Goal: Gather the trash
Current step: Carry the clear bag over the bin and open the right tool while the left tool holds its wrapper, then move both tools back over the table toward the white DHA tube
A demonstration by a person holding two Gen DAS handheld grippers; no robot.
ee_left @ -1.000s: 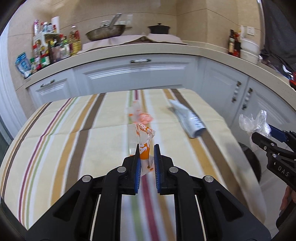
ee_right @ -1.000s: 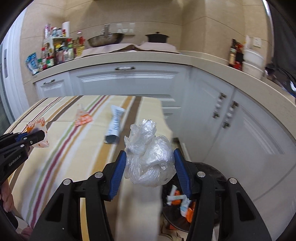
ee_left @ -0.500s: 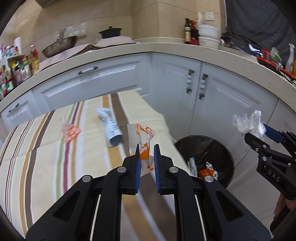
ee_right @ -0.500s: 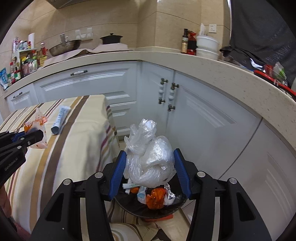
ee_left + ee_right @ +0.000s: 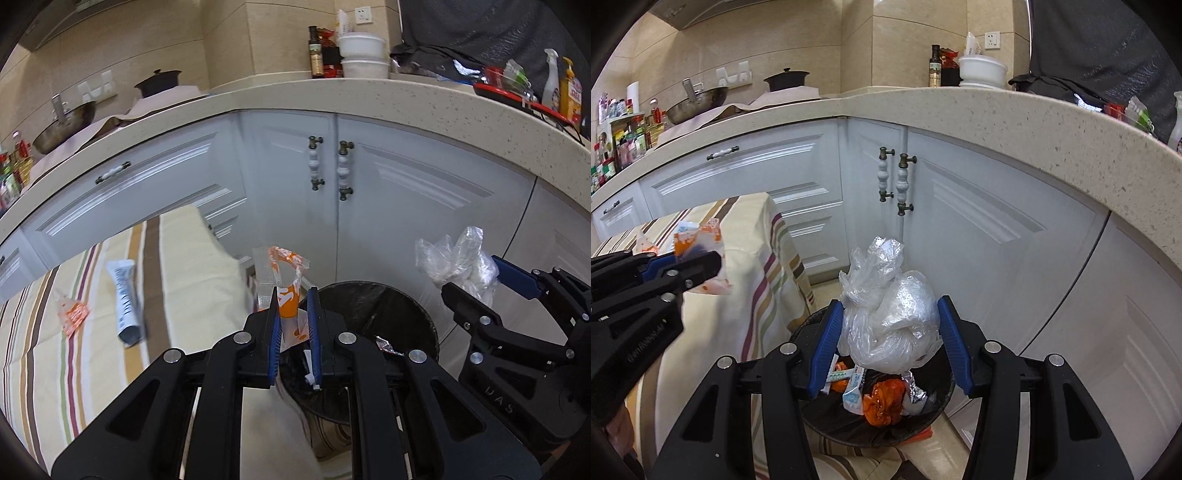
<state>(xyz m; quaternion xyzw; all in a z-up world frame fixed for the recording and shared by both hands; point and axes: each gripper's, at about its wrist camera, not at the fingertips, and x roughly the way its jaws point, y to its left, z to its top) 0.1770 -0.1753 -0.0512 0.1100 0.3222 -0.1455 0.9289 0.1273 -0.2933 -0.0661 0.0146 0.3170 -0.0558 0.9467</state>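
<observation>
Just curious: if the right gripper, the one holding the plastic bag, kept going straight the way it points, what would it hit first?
Probably the trash bin, whose open top lies directly beyond the right gripper; depth is uncertain.

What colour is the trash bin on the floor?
Black, lined with a black bag; clearest in the right wrist view.

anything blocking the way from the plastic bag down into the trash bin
Nothing visible. The crumpled plastic bag, held in the right gripper, hangs over the open black trash bin, which has no lid and holds only trash low inside.
</observation>
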